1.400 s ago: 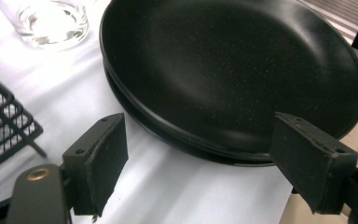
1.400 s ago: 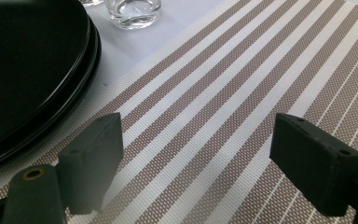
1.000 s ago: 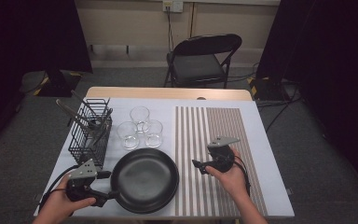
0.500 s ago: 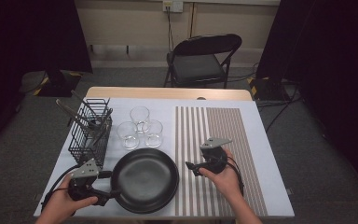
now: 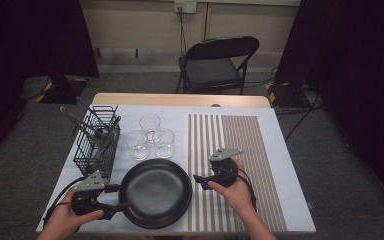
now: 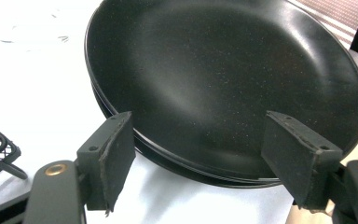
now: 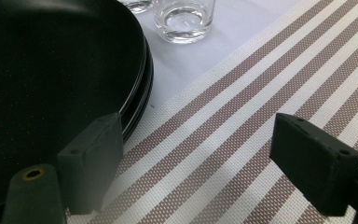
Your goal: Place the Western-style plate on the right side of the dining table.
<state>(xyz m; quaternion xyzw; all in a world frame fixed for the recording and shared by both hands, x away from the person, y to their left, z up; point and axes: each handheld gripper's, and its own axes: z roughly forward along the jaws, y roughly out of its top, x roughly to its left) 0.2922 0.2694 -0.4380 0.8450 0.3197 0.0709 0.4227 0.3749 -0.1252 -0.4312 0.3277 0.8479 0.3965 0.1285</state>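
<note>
Far left: wire basket (image 5: 96, 142) of utensils; just right of it, left gripper (image 5: 111, 197) at the near-left rim of the stacked black plates (image 5: 155, 192), jaws wide but just closing, rim between them, pads not yet pressing. Centre front of the surface (image 5: 205, 107): plates; behind them three glasses (image 5: 150, 137); further right, right gripper (image 5: 196, 181), jaws wide and empty over the striped placemat (image 5: 230, 150) beside the plates' right rim. Risks: slick rim slipping from a one-sided grip, stack sliding into the glasses; no readable writing or brand anywhere.

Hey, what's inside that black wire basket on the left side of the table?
The wire basket holds metal utensils, with long handles sticking out over its rim toward the far left. Their lower ends are tangled behind the mesh, so the exact kinds can't be told.
</note>
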